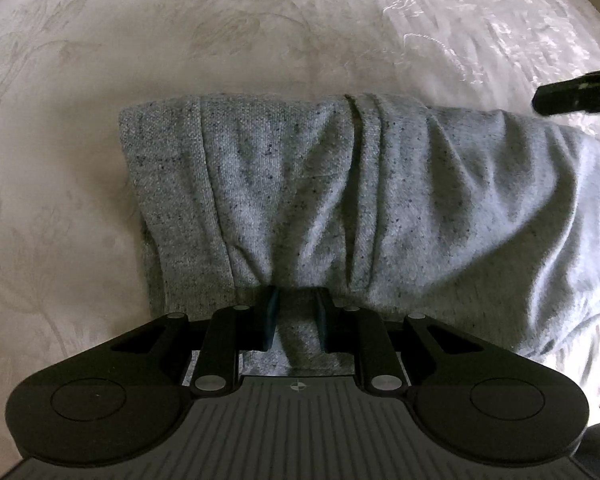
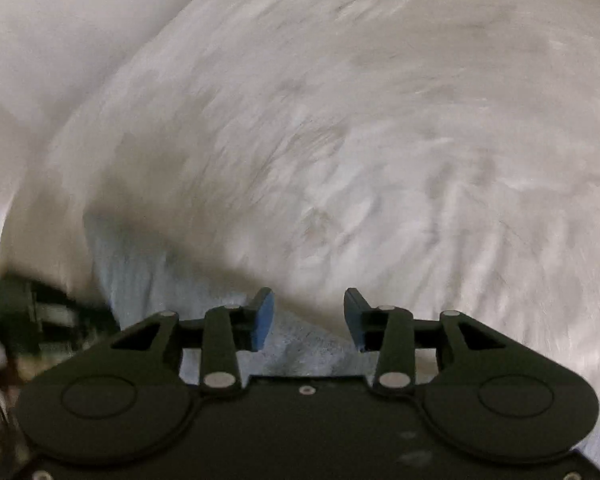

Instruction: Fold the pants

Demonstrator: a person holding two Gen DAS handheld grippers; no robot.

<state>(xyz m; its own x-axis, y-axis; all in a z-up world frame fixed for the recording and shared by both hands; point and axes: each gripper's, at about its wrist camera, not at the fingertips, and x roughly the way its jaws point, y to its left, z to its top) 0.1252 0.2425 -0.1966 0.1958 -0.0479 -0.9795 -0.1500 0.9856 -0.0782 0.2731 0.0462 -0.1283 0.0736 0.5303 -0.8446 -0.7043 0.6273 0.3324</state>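
**Grey speckled pants on a pale patterned bedcover**

The pants (image 1: 300,200) are light heather grey flecked with tiny dark specks. The bedcover (image 1: 100,60) beneath is off-white with a faint tone-on-tone leaf and flower pattern. Both grippers, left (image 1: 296,316) and right (image 2: 309,318), are matte black with blue finger pads (image 2: 263,320).

We see left view looking steeply down, close over pants (image 1: 300,200) on bed (image 1: 80,120). Right view, blurry, tilts down over bed (image 2: 380,120); pants (image 2: 140,272) at bottom. Both share pants, bed.
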